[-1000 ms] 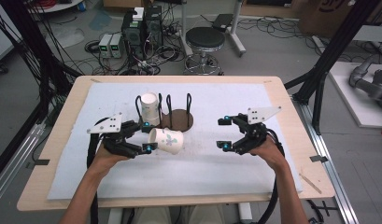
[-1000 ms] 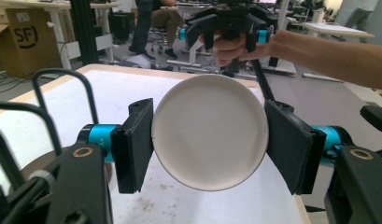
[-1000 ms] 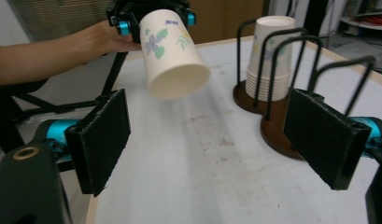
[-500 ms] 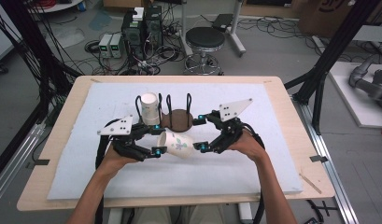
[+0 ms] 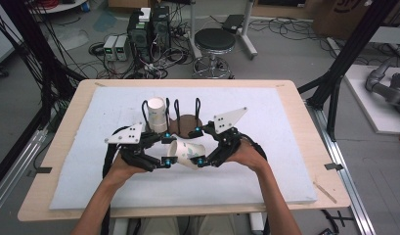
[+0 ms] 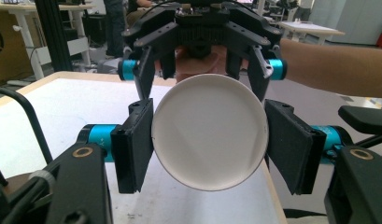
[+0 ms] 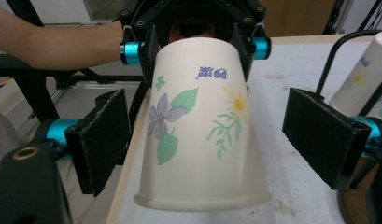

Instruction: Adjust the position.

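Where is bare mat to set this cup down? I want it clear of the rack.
Free: the mat right of the right gripper, and left of the left gripper. Crowded: the middle, around the rack, the standing cup and the held cup.

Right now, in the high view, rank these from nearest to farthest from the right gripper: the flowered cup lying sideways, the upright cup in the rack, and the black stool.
1. Flowered cup, between the right gripper jaws.
2. Upright cup, in the rack's left end.
3. Black stool, on the floor beyond the table.
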`<act>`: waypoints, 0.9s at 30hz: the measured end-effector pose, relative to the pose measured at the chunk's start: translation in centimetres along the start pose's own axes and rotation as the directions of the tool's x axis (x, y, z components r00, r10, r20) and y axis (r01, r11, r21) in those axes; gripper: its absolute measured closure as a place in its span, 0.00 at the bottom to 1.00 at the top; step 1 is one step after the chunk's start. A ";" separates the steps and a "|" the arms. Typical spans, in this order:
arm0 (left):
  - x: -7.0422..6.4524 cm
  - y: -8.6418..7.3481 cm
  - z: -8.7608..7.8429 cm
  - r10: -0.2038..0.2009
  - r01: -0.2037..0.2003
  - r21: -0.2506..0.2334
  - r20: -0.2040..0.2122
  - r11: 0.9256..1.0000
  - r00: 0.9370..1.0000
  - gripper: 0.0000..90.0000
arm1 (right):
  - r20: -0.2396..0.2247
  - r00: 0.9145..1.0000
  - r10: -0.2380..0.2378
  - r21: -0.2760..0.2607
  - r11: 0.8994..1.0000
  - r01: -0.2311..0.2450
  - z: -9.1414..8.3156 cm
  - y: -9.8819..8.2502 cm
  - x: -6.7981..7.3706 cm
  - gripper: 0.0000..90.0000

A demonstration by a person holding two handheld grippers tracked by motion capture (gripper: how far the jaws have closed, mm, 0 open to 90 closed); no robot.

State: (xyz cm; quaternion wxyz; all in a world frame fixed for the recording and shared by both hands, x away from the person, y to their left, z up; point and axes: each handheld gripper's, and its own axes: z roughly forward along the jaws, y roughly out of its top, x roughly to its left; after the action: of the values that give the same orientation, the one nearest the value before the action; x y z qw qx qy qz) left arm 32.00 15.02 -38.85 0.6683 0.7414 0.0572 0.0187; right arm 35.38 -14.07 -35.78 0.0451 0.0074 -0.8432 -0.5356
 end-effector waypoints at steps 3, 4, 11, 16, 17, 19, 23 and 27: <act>-0.1 0.0 0.0 0.003 -0.003 0.000 0.003 1.000 1.000 0.40 | -0.008 1.000 0.006 0.009 1.000 -0.006 0.6 -0.1 0.0 0.17; -0.1 0.1 0.0 0.004 -0.004 0.000 0.004 1.000 1.000 0.40 | -0.011 1.000 0.007 0.009 1.000 -0.007 0.8 -0.2 0.0 0.17; -0.3 0.4 -0.1 0.011 -0.011 -0.015 0.005 1.000 1.000 0.40 | -0.022 0.999 0.023 0.009 1.000 -0.022 1.8 -0.9 0.0 0.17; -0.3 0.4 -0.1 0.012 -0.012 -0.016 0.007 1.000 1.000 0.40 | -0.024 0.999 0.021 0.031 0.999 -0.020 2.3 -1.0 0.2 0.17; -0.4 0.4 -0.1 0.014 -0.014 -0.016 0.007 1.000 1.000 0.40 | -0.023 1.000 0.021 0.031 0.999 -0.020 2.3 -1.0 0.1 0.18; -0.4 0.5 -0.2 0.013 -0.013 -0.019 0.006 1.000 1.000 0.40 | -0.021 1.000 0.020 0.033 0.999 -0.020 2.3 -1.0 0.1 0.18; -0.3 0.5 -0.3 0.018 -0.018 -0.020 0.004 1.000 1.000 0.40 | -0.027 0.999 0.023 0.038 0.999 -0.022 2.3 -1.0 0.1 0.18; -0.4 0.5 -0.3 0.017 -0.017 -0.023 0.001 1.000 1.000 0.40 | -0.031 0.999 0.019 0.046 0.999 -0.018 2.3 -1.1 0.0 0.22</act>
State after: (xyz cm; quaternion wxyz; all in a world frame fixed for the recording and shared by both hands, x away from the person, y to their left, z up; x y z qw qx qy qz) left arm 31.64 15.20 -38.26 0.6765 0.7343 0.0502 0.0244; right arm 35.12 -12.45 -37.76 0.0632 0.0092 -0.8545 -0.5155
